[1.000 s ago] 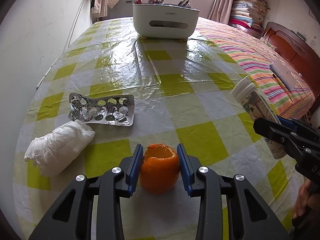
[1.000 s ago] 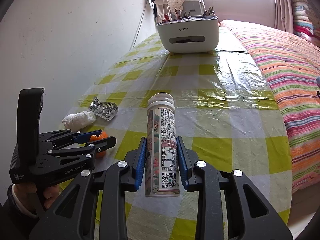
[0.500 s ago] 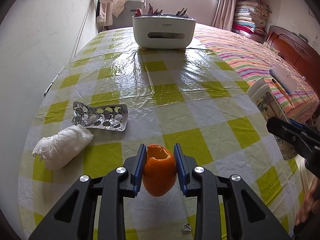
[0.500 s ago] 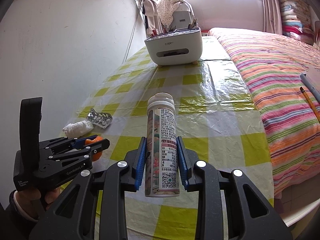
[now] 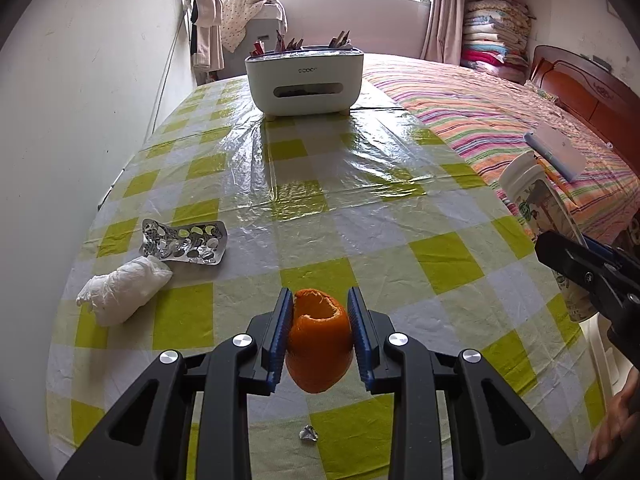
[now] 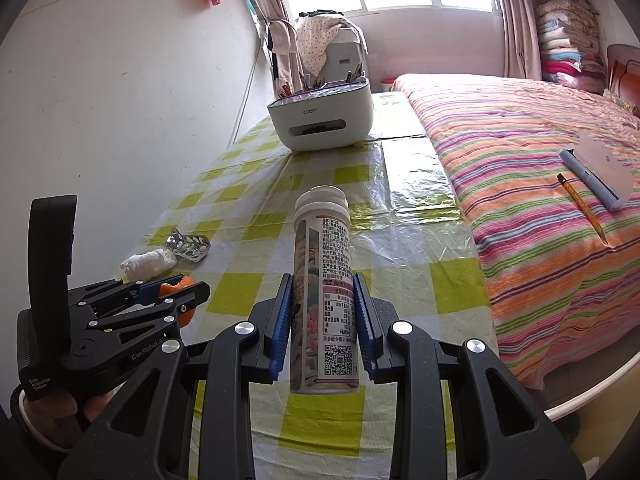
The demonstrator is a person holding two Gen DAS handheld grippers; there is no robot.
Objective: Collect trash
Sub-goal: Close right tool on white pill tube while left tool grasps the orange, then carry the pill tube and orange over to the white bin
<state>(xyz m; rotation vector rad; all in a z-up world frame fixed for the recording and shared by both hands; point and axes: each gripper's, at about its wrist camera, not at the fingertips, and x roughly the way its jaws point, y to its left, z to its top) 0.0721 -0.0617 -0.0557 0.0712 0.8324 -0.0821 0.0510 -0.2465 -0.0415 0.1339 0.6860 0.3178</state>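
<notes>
A: Left gripper (image 5: 318,334)?
B: Clenched on the orange peel (image 5: 318,340), blue pads pressing both sides. Peel's a hollow cup, open end facing away, held clear above the bench (image 5: 360,208).
A: Right gripper (image 6: 322,330)?
B: Clamped tight on the tablet tube (image 6: 324,292), white cap at the far end, QR label toward the cam. Also off the bench, approx upright, leaning a bit away.
A: What's left on the cloth?
B: Near the wall side: a used blister pack (image 5: 184,242), foil popped, w/ a balled white tissue (image 5: 124,290) touching its near corner. Small foil scrap (image 5: 308,434) close to the near edge, under the left gripper. All lying on the yellow-checked plastic cover.
A: Bin?
B: White desktop bin (image 5: 304,80) at the far end of the bench, slot in front, wrappers sticking out the top. Well apart from both grippers.
A: Anything else?
B: Striped bed (image 6: 520,184) along the right side, a pencil (image 6: 582,208) and a lint brush (image 6: 596,178) on it. Person's hand (image 6: 52,404) seen behind the left gripper in the right cam.
</notes>
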